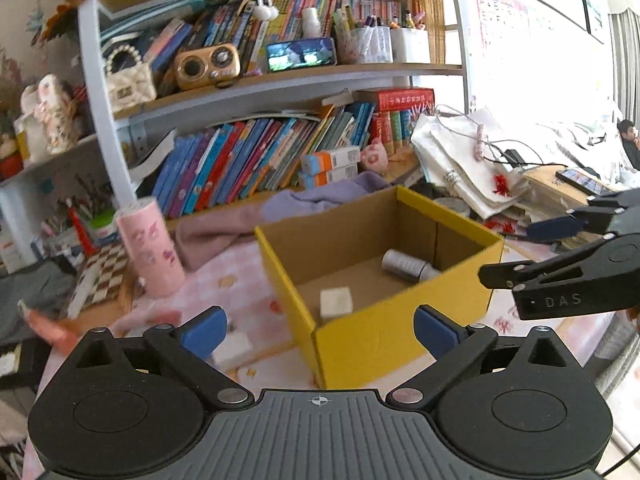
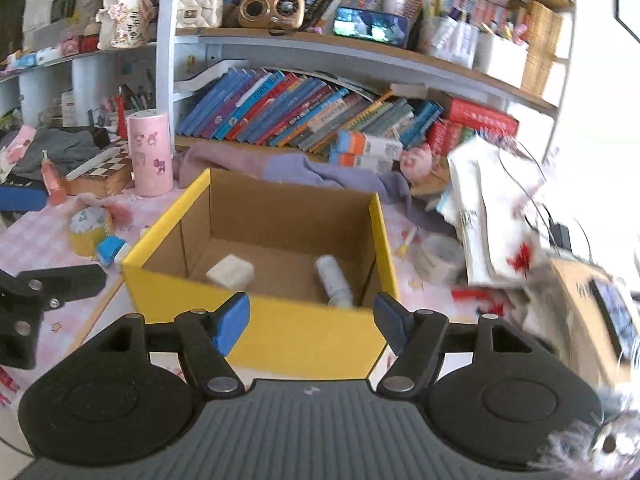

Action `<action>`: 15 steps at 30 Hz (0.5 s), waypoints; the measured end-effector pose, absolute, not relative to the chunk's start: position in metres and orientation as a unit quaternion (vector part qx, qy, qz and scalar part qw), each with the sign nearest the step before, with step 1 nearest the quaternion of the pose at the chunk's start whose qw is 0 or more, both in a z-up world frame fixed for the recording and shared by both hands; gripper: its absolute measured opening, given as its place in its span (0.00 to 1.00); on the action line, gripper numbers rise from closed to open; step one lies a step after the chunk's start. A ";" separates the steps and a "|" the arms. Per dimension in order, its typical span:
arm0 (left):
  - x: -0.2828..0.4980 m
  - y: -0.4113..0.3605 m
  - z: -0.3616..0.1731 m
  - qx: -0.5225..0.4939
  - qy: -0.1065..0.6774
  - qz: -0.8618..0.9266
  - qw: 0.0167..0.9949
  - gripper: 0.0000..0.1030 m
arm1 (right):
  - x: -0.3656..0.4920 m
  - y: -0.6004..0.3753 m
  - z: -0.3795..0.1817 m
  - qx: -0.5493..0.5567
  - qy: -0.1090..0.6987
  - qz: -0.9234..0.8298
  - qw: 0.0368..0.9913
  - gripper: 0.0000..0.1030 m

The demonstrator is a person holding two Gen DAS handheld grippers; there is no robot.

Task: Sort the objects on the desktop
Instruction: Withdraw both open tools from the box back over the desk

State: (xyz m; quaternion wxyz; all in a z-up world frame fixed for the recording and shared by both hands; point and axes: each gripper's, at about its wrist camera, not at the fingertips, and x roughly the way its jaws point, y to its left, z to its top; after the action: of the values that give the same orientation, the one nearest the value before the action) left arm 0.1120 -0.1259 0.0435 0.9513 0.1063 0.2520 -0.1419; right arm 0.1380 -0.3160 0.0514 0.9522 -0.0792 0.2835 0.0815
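A yellow cardboard box [image 1: 380, 332] [image 2: 288, 332] stands open on the pink desk mat. Inside it lie a white block [image 1: 336, 301] [image 2: 231, 271] and a silver-white bottle [image 1: 404, 266] [image 2: 334, 280] on its side. My left gripper [image 1: 320, 328] is open just before the box's near corner, with nothing between its blue pads. My right gripper [image 2: 314, 316] is open in front of the box's near wall, also holding nothing; it shows at the right edge of the left wrist view [image 1: 508, 252]. One left finger [image 2: 64, 280] reaches in at the left.
On the mat left of the box lie a second white block [image 1: 232, 348], a yellow tape roll [image 2: 90, 226] and a blue-white item [image 2: 112, 250]. A pink cylinder [image 2: 150, 152] stands behind. A clear tape roll [image 2: 438, 258], papers and a bookshelf crowd the right and back.
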 end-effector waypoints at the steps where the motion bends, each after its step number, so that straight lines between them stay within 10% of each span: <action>1: 0.107 -0.121 0.042 0.105 0.255 -0.141 0.951 0.98 | 0.132 -0.313 0.049 -0.074 0.287 0.076 0.952 0.66; 15: 0.063 -0.063 0.010 0.095 0.309 -0.133 0.937 0.99 | 0.057 -0.242 0.015 -0.056 0.324 0.043 0.943 0.75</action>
State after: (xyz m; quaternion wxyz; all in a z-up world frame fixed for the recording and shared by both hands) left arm 0.0632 -0.0626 0.0105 0.9369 0.0946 0.3094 -0.1329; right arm 0.0567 -0.2421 0.0146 0.9434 -0.0557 0.3241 0.0434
